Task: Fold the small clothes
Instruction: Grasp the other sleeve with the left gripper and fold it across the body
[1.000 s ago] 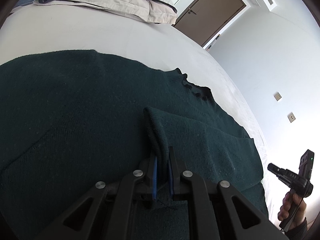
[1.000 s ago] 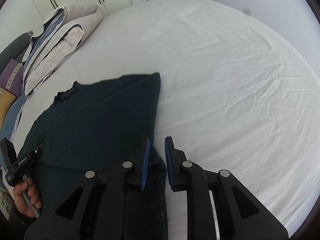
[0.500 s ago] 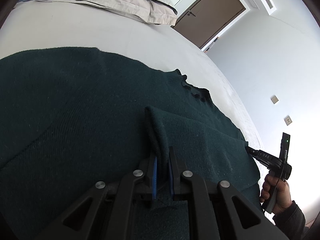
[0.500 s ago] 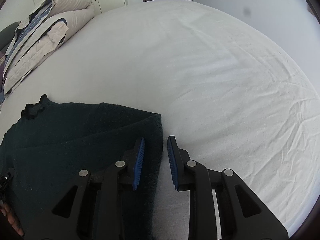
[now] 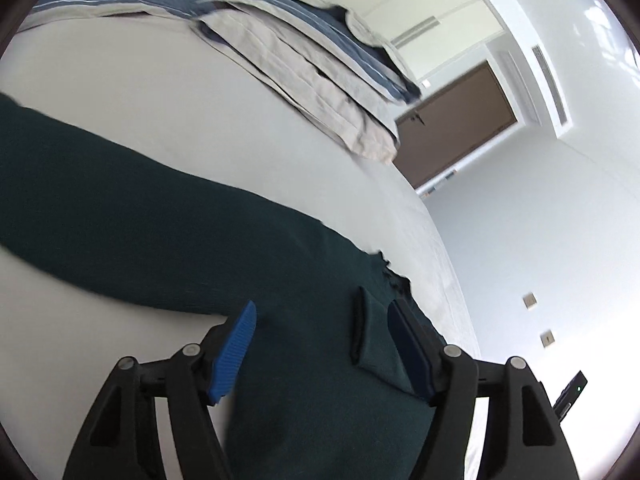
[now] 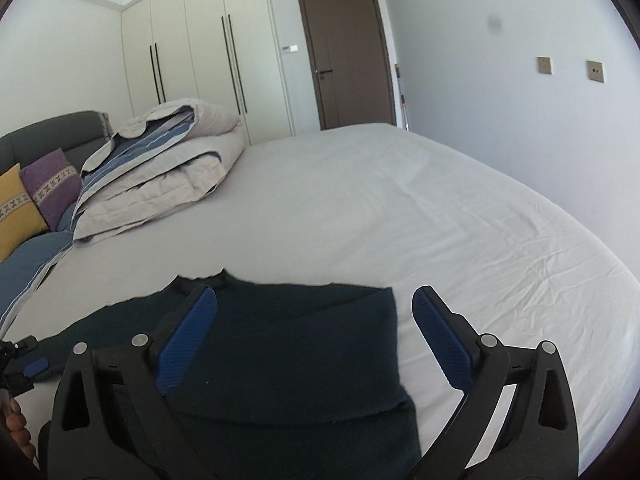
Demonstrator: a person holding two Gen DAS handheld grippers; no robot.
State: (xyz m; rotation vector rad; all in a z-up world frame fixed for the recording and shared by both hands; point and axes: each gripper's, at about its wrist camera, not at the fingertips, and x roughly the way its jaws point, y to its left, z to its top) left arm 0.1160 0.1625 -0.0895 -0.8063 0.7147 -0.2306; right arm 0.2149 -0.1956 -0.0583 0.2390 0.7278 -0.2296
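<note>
Dark green sweater [image 6: 280,344] flat on white bed [image 6: 420,208], left tongs [image 5: 320,340] and right tongs [image 6: 316,332] just opened wide above it, gripping nothing, folded duvet [image 6: 160,168] and cushions [image 6: 36,196] well beyond, wardrobe [image 6: 200,52], brown door [image 6: 348,52]

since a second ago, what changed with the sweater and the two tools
Both tools let go: the left tool released the pinched fold of the dark green sweater, the right tool its edge; jaws have just been opening, and both drew back. The sweater stays folded on the white bed.

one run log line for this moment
left gripper: just opened, empty | right gripper: just opened, empty | dark green sweater: sleeve folded, on bed
</note>
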